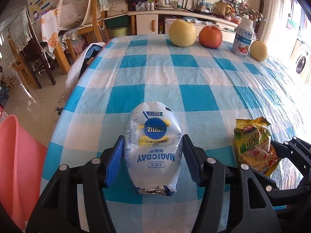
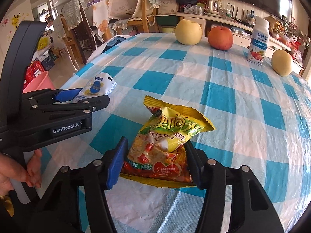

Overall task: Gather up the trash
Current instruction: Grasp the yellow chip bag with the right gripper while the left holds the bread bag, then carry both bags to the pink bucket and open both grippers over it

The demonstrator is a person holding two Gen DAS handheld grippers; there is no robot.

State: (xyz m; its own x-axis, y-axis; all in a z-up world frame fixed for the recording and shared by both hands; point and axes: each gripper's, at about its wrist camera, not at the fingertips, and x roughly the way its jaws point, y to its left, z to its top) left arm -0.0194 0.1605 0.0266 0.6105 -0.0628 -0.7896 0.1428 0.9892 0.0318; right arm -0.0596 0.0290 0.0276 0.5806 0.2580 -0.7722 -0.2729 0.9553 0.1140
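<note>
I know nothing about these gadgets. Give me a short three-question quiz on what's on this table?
1. True or false: the left gripper is closed on the white MAGICDAY plastic wrapper.
2. What lies between the right gripper's fingers?
A. red apple
B. crumpled yellow snack bag
C. milk carton
3. How many round fruits stand at the far edge of the blue-and-white checked tablecloth?

Key: 1 true; 2 B, the crumpled yellow snack bag; 3 three.
</note>
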